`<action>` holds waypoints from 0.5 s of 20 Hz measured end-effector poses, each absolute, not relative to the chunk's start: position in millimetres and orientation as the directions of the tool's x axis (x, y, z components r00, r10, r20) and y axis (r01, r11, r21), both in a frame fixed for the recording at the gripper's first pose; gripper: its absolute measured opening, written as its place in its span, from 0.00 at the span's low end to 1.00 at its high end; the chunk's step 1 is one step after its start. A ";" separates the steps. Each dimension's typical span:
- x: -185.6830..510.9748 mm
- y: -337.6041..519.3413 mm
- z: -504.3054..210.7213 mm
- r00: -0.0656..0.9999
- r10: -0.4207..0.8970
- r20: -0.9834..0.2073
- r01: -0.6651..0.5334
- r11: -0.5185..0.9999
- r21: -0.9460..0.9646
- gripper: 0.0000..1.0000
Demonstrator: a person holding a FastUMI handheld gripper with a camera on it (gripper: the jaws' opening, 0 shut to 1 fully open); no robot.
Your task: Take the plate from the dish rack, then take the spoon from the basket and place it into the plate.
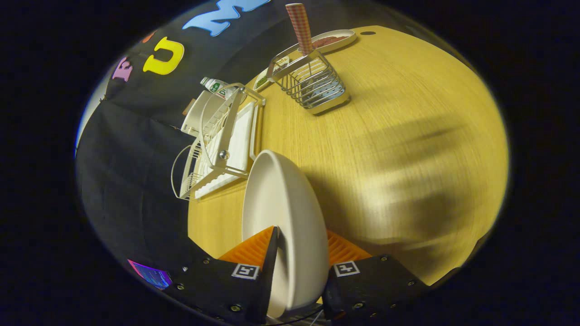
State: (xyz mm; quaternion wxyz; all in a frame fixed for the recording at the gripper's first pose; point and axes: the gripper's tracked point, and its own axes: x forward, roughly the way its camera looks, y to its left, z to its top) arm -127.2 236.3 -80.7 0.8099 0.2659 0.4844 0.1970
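Gripper view: gripper (297, 253) clamped on a white plate (285, 213), one finger pressing each face, plate held on edge between them and above the wooden table (408, 113), rim reaching forward beyond the fingertips toward the dish rack (217, 145). Plate already out of the rack, so first step looks done; setting it down and fetching the spoon left. Farther ahead, wire basket (312, 83) with the checked spoon handle (300, 27) standing upright, long axis vertical
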 end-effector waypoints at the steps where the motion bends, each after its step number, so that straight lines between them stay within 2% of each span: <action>1: -125.8 229.2 -83.2 0.457 0.552 -0.698 -0.049 0.799 0.600 0.46; 6: -116.9 202.4 -85.5 0.484 0.462 -0.743 -0.108 0.874 0.473 0.64; 10: -113.7 175.1 -70.2 0.549 0.380 -0.745 -0.137 0.920 0.368 0.64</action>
